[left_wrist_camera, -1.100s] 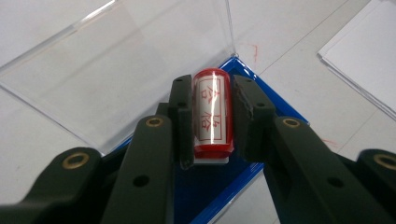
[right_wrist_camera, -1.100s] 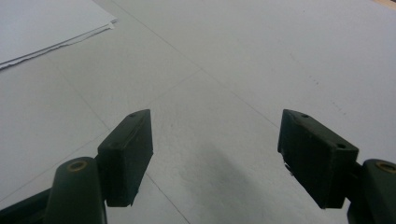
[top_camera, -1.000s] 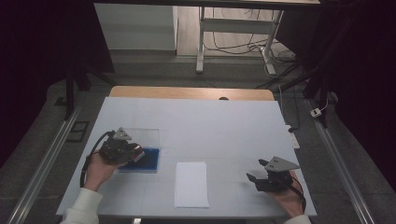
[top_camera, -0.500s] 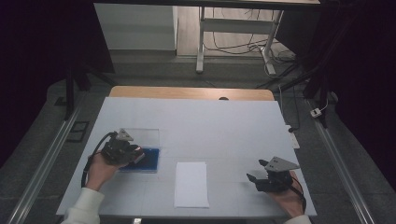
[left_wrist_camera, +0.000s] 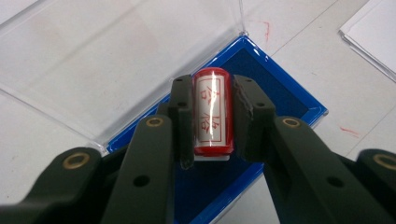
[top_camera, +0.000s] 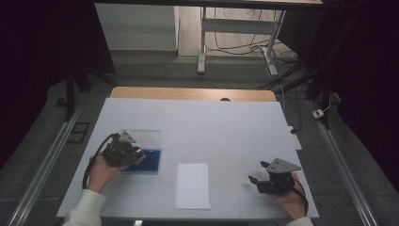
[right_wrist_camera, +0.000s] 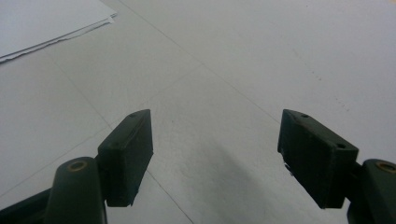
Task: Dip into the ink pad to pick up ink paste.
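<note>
**Red stamp clamped over the blue ink pad**

Nothing has shifted since the earlier frames; both hands sit where they were.

High view: the left gripper [top_camera: 141, 157] rests at the blue ink pad case [top_camera: 153, 162]; the right gripper [top_camera: 256, 181] lies well apart, beyond a white paper sheet [top_camera: 193, 186].

Left gripper view: jaws pinch a red stamp [left_wrist_camera: 213, 112] with red characters on its white label, above the case's blue pad [left_wrist_camera: 280, 98], clear lid [left_wrist_camera: 116, 56] open.

Right gripper view: jaws spread wide, holding nothing, over the table [right_wrist_camera: 233, 70].
</note>
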Demonstrator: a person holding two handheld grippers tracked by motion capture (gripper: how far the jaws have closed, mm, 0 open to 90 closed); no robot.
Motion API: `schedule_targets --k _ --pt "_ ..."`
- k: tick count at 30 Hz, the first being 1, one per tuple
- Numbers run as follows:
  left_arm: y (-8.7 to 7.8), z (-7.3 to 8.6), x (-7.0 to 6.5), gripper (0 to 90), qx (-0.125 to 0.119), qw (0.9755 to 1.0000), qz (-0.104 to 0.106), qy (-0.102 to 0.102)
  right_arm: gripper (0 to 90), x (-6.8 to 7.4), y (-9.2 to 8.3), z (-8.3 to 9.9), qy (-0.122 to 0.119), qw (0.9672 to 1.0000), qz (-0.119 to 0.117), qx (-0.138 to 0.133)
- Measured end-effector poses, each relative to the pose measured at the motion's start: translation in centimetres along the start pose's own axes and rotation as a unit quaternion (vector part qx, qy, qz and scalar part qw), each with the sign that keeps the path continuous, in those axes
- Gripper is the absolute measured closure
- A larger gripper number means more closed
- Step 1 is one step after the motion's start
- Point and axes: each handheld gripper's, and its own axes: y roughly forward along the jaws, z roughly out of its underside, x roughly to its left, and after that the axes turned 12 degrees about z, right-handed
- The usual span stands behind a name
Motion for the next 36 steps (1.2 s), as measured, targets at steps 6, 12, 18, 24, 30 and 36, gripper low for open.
schedule_targets --k 6,12,18,24,30,36 --pt "0.06 -0.1 -0.05 70.5 0.005 1.0 -0.002 0.001 26.2 0.0 0.03 0.02 -0.001 1.0 0.0 0.002" --pt "0.31 -0.15 -0.09 70.6 0.011 0.9999 -0.004 -0.001 26.8 -0.01 -0.05 -0.03 -0.001 1.0 0.002 -0.001" --pt "0.54 -0.27 -0.36 70.7 0.019 0.9997 -0.014 0.004 26.7 0.07 0.01 -0.04 -0.005 1.0 0.001 0.002" --pt "0.7 -0.37 -0.69 70.8 0.025 0.9993 -0.024 0.012 26.7 0.11 0.02 -0.08 -0.004 1.0 0.001 0.003" --pt "0.7 -0.28 -0.59 70.8 0.023 0.9995 -0.021 0.01 26.8 0.19 0.07 -0.09 -0.006 1.0 0.001 0.003" --pt "0.72 -0.29 -0.51 70.8 0.022 0.9995 -0.019 0.009 26.7 0.19 0.12 -0.07 -0.006 1.0 0.001 0.004"
